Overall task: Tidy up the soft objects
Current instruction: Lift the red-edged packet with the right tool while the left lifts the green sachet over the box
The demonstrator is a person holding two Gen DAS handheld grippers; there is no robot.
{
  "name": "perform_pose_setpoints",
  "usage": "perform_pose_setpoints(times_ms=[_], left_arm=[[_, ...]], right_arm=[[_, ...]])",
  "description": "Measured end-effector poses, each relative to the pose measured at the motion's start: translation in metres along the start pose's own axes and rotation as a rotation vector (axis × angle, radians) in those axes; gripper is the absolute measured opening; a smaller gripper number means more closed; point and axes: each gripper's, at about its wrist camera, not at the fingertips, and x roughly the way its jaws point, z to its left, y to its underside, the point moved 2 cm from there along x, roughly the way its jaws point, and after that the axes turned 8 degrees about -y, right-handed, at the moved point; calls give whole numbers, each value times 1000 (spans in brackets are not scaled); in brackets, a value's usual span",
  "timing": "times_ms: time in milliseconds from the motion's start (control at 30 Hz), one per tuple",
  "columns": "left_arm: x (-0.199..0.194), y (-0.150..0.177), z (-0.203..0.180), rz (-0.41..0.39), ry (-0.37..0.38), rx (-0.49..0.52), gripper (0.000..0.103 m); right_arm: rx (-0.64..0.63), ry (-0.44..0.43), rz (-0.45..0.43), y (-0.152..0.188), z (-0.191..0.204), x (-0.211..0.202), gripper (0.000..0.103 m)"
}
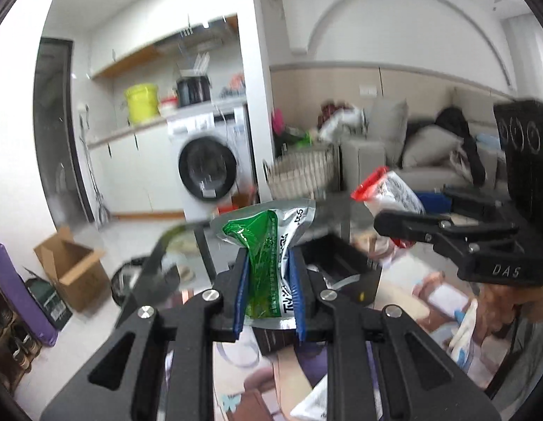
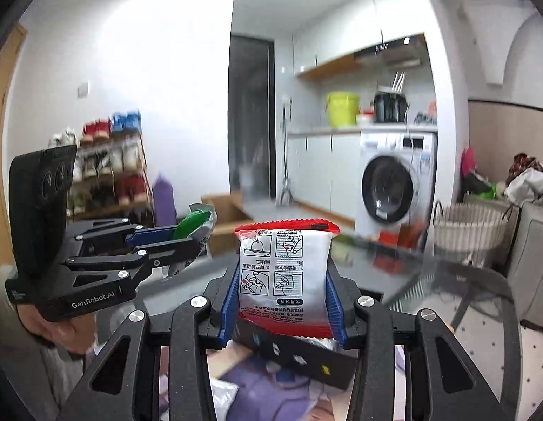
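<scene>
Two soft packs up in the air, one in each tool.

Left tool (image 1: 268, 280): closed tight on a green and silver pouch (image 1: 268, 245), pinched across the middle so the foil crumples between the blue pads (image 1: 240, 291). Looks light and squashy, maybe liquid or gel inside. Smooth foil, so likely slippery. Best held low and wide, not by the thin top edge. Too hard a squeeze could pop a seam.

Right tool (image 2: 282, 298): closed on a white pack with red ends (image 2: 283, 277), held upright by its two sides. Puffy like a little pillow, light, bends easily. Side grip looks steady. The crimped red ends look stiffer and would give a second good place to hold.

Below both tools: a black box (image 2: 306, 361) sitting on a cluttered desk, with more soft bags (image 1: 313, 403) lying around it. Probably the place to drop the packs, though hard to be sure.

To the right, the round glass desk (image 2: 447, 280) with a hard rim to stay clear of. Further off, a woven basket (image 2: 471, 228) and a washing machine (image 2: 394, 182), well apart. Lots of free air above. The two tools are near each other, so careful not to bump when lowering.
</scene>
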Motion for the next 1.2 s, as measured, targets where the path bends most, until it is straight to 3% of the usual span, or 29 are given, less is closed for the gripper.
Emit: perform_pose_setpoints(times_ms=[133, 233, 633, 1200], left_arm=[[-25, -2, 9, -135, -29, -37, 20], [-28, -3, 15, -155, -5, -60, 20], [-26, -6, 13, -148, -10, -82, 20], [-27, -11, 9, -147, -1, -88, 20]], right_arm=[[-54, 41, -57, -3, 16, -13, 43], [-42, 52, -85, -2, 17, -23, 43], [-23, 90, -89, 0, 15, -25, 43], [-35, 80, -89, -2, 13, -25, 43]])
